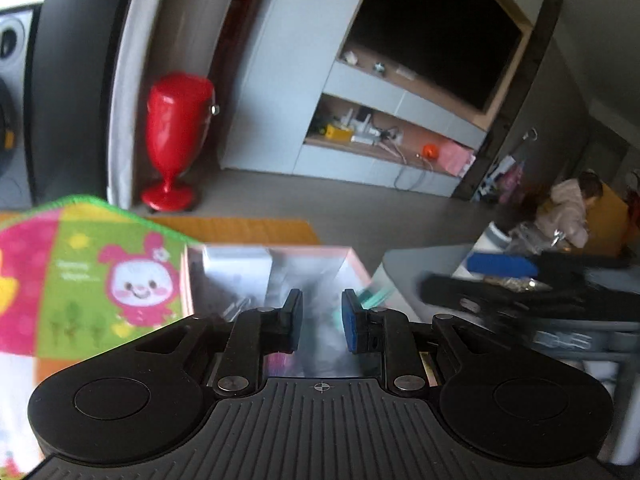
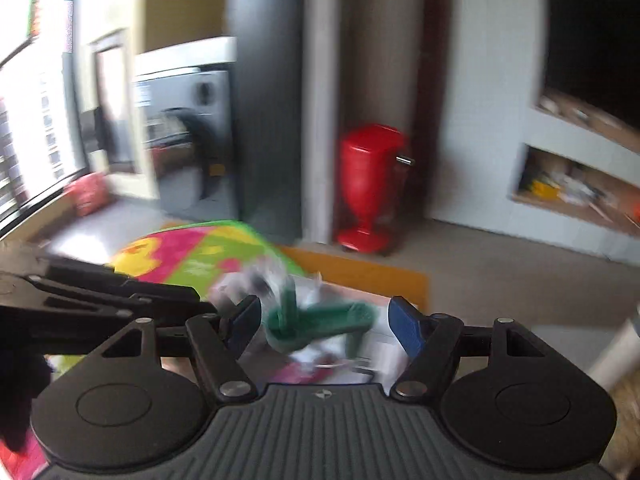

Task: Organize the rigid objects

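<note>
A shiny box with a pink rim (image 1: 356, 258) lies on the floor below my left gripper (image 1: 320, 320), and its contents are blurred. That gripper is shut down to a narrow gap with nothing between its pads. A green plastic piece (image 2: 320, 320) shows blurred between the fingers of my right gripper (image 2: 326, 320), over the box (image 2: 384, 350). The right gripper's jaws stand wide and neither pad is seen pressing on the piece. A teal bit (image 1: 374, 296) shows by the box's right edge. The right gripper (image 1: 500, 280) reaches in from the right. The left gripper's fingers (image 2: 120, 304) reach in from the left.
A colourful play mat (image 1: 80, 272) and an orange mat (image 1: 240, 228) lie beside the box. A red goblet-shaped bin (image 1: 176, 136) stands by a pillar. Behind are a cabinet with a dark screen (image 1: 432, 40), a washing machine (image 2: 188, 136) and a crouching person (image 1: 568, 212) at the right.
</note>
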Demonstrator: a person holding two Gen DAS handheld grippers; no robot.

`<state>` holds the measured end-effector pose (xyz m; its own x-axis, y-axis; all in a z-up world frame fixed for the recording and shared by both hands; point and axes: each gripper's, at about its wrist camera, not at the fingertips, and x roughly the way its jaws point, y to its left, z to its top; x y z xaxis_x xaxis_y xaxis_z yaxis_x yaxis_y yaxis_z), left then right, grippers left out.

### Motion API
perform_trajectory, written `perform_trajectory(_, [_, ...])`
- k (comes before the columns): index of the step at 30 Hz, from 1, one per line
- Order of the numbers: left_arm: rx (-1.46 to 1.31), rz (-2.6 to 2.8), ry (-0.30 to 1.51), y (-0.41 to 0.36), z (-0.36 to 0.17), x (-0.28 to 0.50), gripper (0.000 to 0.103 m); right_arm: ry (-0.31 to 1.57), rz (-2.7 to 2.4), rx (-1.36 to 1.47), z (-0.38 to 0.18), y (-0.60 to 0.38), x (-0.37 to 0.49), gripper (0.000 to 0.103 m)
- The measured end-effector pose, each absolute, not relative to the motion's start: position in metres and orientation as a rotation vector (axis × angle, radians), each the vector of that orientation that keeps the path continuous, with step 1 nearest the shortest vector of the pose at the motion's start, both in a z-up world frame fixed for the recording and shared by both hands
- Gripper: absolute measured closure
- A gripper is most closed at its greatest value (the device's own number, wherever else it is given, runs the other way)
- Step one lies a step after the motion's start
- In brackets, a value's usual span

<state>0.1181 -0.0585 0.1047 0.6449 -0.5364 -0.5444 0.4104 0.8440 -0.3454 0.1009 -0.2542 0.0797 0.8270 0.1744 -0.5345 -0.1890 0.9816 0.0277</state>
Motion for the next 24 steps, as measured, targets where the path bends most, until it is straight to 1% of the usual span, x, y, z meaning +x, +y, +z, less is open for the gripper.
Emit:
perform_trajectory(4, [-0.201,-0.572,0.714,-0.051,0.074,0.107,0.080,0.639,0.181,-0.001,0.044,-0.269,0.080,0.032])
perform_trajectory(9, [-0.010,-0.478,0.624,-0.014,0.066,0.040,0.078,0.644,0.171,-0.073,-0.003,-0.254,0.038,0.032])
perform_trajectory(12, [0.047,-0.339,0.648,0.012,0.049,0.006,0.078,0.657,0.185,-0.016,-0.024,-0.237,0.030,0.032])
perform_trajectory(15, [0.027,-0.255,0.735,0.029,0.020,-0.001,0.078,0.716,0.188,0.100,-0.047,-0.220,0.034,0.032])
perform_trajectory(17, [0.004,-0.226,0.780,0.034,0.003,0.001,0.078,0.771,0.190,0.125,-0.063,-0.203,0.045,0.032])
perform_trajectory(18, [-0.002,-0.220,0.758,0.035,-0.002,-0.001,0.077,0.785,0.182,0.115,-0.069,-0.196,0.050,0.029])
perform_trajectory(20, [0.026,-0.215,0.738,0.027,-0.002,-0.002,0.074,0.715,0.122,0.009,-0.074,-0.180,0.044,0.029])
perform_trajectory(21, [0.028,-0.225,0.744,0.021,-0.002,0.000,0.067,0.710,0.092,-0.061,-0.078,-0.172,0.045,0.027])
perform_trajectory(22, [0.028,-0.237,0.745,0.018,-0.002,0.000,0.054,0.688,0.084,-0.083,-0.078,-0.169,0.043,0.025])
perform_trajectory(23, [0.037,-0.247,0.748,0.012,-0.002,0.001,0.048,0.682,0.071,-0.093,-0.079,-0.168,0.042,0.021])
perform_trajectory(24, [0.055,-0.254,0.749,0.004,-0.002,0.003,0.035,0.682,0.066,-0.086,-0.080,-0.169,0.042,0.020])
